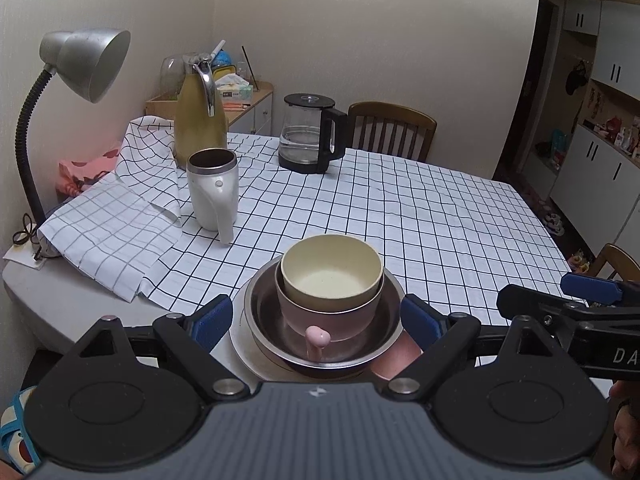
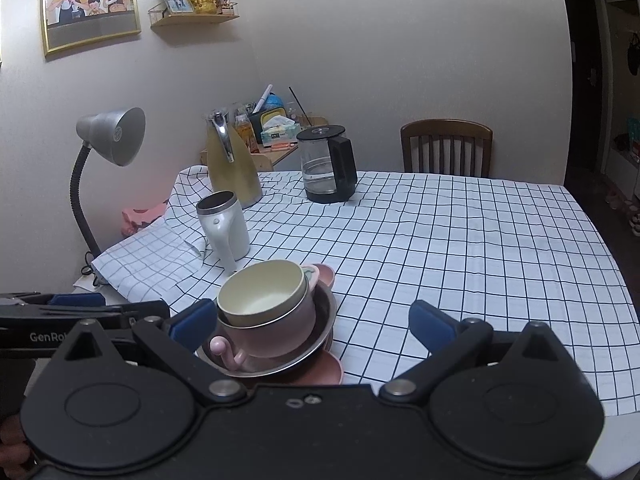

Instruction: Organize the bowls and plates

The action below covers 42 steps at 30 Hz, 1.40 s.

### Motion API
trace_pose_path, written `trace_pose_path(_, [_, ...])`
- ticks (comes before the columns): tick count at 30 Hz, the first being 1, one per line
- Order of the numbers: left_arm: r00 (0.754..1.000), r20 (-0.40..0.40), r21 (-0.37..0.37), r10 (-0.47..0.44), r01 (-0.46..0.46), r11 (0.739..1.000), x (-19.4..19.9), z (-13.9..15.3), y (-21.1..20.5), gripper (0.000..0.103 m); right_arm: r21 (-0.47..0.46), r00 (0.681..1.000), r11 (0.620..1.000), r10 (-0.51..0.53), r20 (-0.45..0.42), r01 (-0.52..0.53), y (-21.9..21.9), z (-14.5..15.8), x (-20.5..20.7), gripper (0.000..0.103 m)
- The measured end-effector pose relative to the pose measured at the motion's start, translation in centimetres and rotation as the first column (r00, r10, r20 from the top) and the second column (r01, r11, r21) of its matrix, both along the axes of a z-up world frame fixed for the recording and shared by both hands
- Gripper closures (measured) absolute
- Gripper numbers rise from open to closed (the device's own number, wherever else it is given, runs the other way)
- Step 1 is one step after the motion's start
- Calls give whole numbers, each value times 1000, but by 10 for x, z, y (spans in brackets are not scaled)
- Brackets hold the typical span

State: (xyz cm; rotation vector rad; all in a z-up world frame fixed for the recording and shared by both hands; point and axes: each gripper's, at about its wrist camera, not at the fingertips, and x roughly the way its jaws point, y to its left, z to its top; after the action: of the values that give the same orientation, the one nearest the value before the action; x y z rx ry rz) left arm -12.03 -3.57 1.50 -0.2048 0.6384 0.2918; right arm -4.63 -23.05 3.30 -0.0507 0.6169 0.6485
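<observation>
My stack, cream bowl (image 1: 330, 268) in pink cup (image 1: 328, 316) in steel bowl (image 1: 320, 320), sits at the table's near edge (image 1: 60, 312). Both grippers (image 1: 320, 320) (image 2: 312, 320) gape wide, empty. White mug (image 1: 214, 192) stands just behind; open checked cloth (image 1: 440, 220) rightward.

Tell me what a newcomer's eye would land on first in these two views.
Probably the nested stack at the near table edge: a cream bowl inside a pink bowl, inside a steel bowl, on plates. The left gripper stands open either side of it, and the right gripper is open just to its right. Farther back stand a white mug, a yellow jug and a glass kettle.
</observation>
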Motion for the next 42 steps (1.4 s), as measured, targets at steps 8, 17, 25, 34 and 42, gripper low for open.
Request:
trace_pose_path(8, [1000, 11, 8, 3, -3, 1000, -5, 2, -1, 11, 5, 1000, 1000, -14, 9, 14, 0, 2, 1, 0])
trace_pose_path(17, [999, 37, 23, -16, 15, 1000, -11, 7, -6, 12, -6, 1000, 1000, -10, 19, 10, 1, 3, -3, 0])
trace_pose_path(25, [998, 56, 33, -20, 19, 999, -16, 10, -12, 11, -9, 1000, 1000, -6, 26, 6, 0, 5, -7, 0])
trace_pose_path(34, [998, 60, 28, -20, 18, 999, -20, 9, -13, 11, -10, 999, 1000, -2, 37, 2, -2, 6, -12, 0])
trace_pose_path(42, [999, 42, 16, -19, 19, 1000, -19, 6, -11, 11, -7, 1000, 1000, -5, 25, 6, -1, 4, -11, 0])
